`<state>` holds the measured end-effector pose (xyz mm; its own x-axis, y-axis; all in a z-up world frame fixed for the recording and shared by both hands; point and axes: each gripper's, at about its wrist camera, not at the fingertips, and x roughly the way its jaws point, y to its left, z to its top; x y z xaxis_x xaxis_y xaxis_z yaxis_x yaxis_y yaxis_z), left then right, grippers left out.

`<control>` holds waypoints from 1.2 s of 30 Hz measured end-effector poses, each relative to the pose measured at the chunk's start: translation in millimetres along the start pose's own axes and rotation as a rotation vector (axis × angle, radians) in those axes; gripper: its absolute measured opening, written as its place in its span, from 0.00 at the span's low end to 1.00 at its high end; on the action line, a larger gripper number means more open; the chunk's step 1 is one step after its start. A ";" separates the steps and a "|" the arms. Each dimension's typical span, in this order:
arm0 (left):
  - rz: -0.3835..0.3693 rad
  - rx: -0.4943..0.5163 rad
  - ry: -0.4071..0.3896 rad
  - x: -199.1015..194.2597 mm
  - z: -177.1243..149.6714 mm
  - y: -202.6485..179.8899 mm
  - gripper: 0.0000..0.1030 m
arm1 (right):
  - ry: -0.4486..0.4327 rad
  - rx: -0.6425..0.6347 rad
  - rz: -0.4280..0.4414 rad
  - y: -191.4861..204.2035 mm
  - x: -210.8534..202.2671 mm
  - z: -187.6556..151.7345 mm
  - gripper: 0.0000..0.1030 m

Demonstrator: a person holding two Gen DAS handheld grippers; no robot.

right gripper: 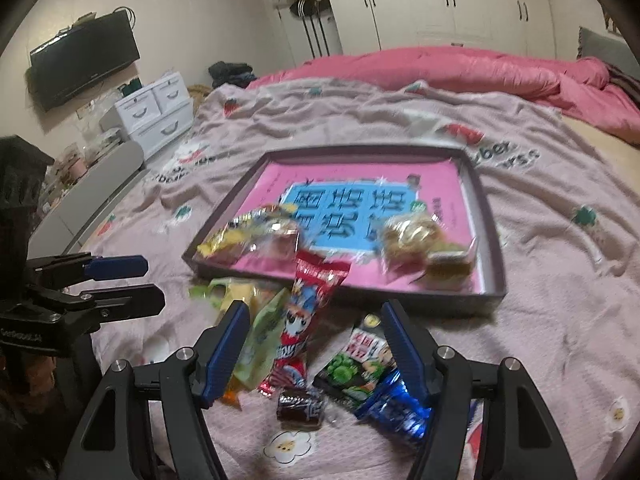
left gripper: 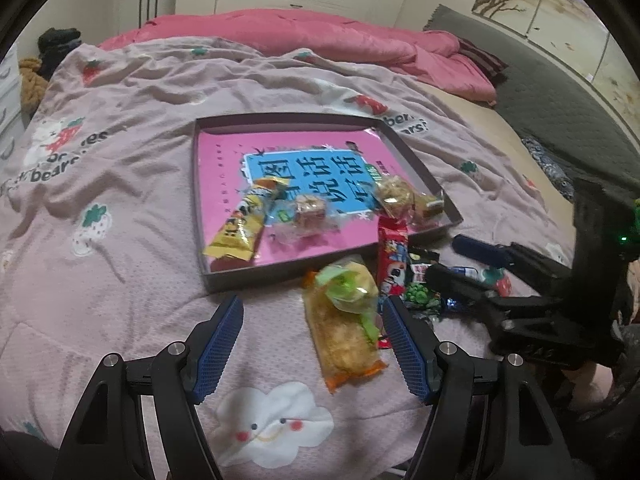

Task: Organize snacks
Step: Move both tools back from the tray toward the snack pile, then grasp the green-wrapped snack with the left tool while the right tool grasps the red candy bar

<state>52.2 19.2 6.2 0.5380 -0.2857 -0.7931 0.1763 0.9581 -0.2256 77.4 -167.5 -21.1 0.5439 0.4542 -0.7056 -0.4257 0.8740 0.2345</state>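
Note:
A shallow grey tray (left gripper: 280, 118) (right gripper: 494, 216) with a pink book inside lies on the bed. In it are a yellow snack pack (left gripper: 240, 228) (right gripper: 240, 236), a clear-wrapped pastry (left gripper: 310, 212) and clear-wrapped biscuits (left gripper: 404, 198) (right gripper: 424, 244). In front of the tray lie an orange-and-green rice cracker pack (left gripper: 346, 320) (right gripper: 260, 332), a red pack (left gripper: 394, 264) (right gripper: 304, 316) leaning on the tray edge, a green-black pack (left gripper: 420, 284) (right gripper: 356, 364), a dark chocolate (right gripper: 300, 404) and a blue wrapper (right gripper: 400, 408). My left gripper (left gripper: 316, 312) (right gripper: 148, 284) is open just behind the cracker pack. My right gripper (right gripper: 312, 316) (left gripper: 444, 256) is open over the loose snacks.
The bed has a pink printed blanket (left gripper: 132, 184) and a rolled red quilt (left gripper: 320, 36) at the back. White drawers (right gripper: 156, 112) and a wall TV (right gripper: 84, 64) stand to the left, wardrobes (right gripper: 440, 4) behind.

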 end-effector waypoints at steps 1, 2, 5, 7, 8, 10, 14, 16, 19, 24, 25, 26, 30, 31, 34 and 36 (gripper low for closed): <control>-0.003 0.003 0.004 1.3 -0.7 -1.6 0.72 | 0.006 0.002 0.003 0.3 1.7 -1.2 0.66; -0.006 0.006 0.007 2.2 -1.5 -3.2 0.72 | 0.015 0.003 0.005 0.5 4.5 -2.3 0.66; -0.015 0.016 0.009 3.8 -2.6 -6.9 0.72 | 0.029 -0.001 0.006 2.0 9.8 -4.1 0.66; -0.023 0.017 0.009 5.3 -2.8 -8.2 0.72 | 0.035 -0.010 0.007 3.7 12.8 -5.0 0.62; -0.024 0.017 0.010 6.3 -2.7 -8.6 0.72 | 0.038 -0.015 0.008 4.6 14.3 -5.4 0.61; -0.028 0.016 0.015 9.5 -2.7 -8.8 0.72 | 0.044 -0.023 0.010 6.5 17.0 -6.0 0.58; -0.042 0.011 0.025 15.9 -3.1 -9.7 0.72 | 0.055 -0.039 0.017 9.8 24.1 -6.9 0.52; -0.049 0.013 0.027 18.4 -2.8 -10.6 0.72 | 0.061 -0.043 0.020 10.6 28.5 -6.9 0.50; -0.065 0.014 0.029 22.1 -2.1 -11.0 0.72 | 0.070 -0.041 0.017 9.7 35.5 -6.2 0.49; -0.078 -0.004 0.036 28.3 -0.1 -7.6 0.72 | 0.085 -0.010 0.037 4.2 47.7 -3.2 0.43; -0.080 -0.007 0.040 30.2 0.3 -7.1 0.72 | 0.089 -0.007 0.039 3.1 49.7 -3.0 0.40; -0.081 -0.010 0.042 32.1 0.8 -6.7 0.72 | 0.094 -0.006 0.042 2.1 52.0 -2.8 0.39; -0.078 -0.013 0.048 38.2 3.0 -6.8 0.72 | 0.107 0.002 0.077 -0.9 60.6 -1.8 0.24; -0.077 -0.015 0.049 39.9 3.7 -6.6 0.72 | 0.106 -0.005 0.081 -0.4 61.3 -1.3 0.23; -0.080 -0.023 0.054 45.5 6.9 -6.2 0.71 | 0.095 -0.009 0.099 -0.5 58.9 0.0 0.19; -0.084 -0.026 0.058 49.8 9.2 -6.7 0.64 | 0.087 -0.003 0.108 -1.8 55.5 1.2 0.18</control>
<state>85.4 -1.6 -26.7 0.4733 -0.3640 -0.8022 0.1970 0.9313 -0.3063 109.2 -143.6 -59.8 0.4304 0.5288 -0.7315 -0.4808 0.8202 0.3100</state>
